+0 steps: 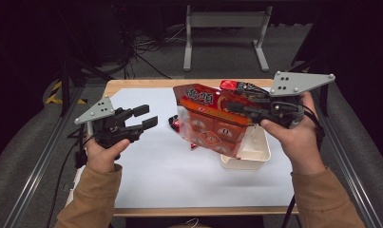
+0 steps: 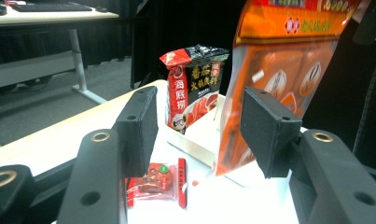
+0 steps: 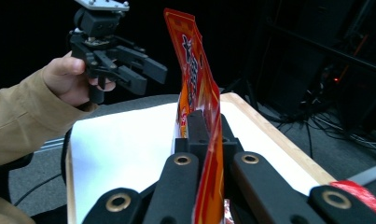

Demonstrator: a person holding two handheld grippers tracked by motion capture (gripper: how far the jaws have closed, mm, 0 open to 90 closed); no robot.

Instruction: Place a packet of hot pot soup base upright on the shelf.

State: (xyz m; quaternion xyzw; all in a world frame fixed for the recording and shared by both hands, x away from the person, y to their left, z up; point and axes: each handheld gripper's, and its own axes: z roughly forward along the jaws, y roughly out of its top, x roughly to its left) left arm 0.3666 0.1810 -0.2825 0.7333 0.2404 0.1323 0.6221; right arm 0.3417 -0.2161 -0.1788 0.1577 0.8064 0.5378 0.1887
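Note:
A large orange snack bag with a clear lower half hangs above the white table mat, pinched near its top edge by my right gripper. In the right gripper view the bag stands edge-on between the closed jaws. My left gripper is held open over the left of the mat, apart from the bag, nothing between its fingers. A small red sachet lies flat on the mat just beyond the left jaws. A red-and-black pouch stands in the white tray.
The white tray sits at the mat's right, partly under the hanging bag. The wooden table edge borders the mat. A grey desk frame and cables lie on the floor beyond the table.

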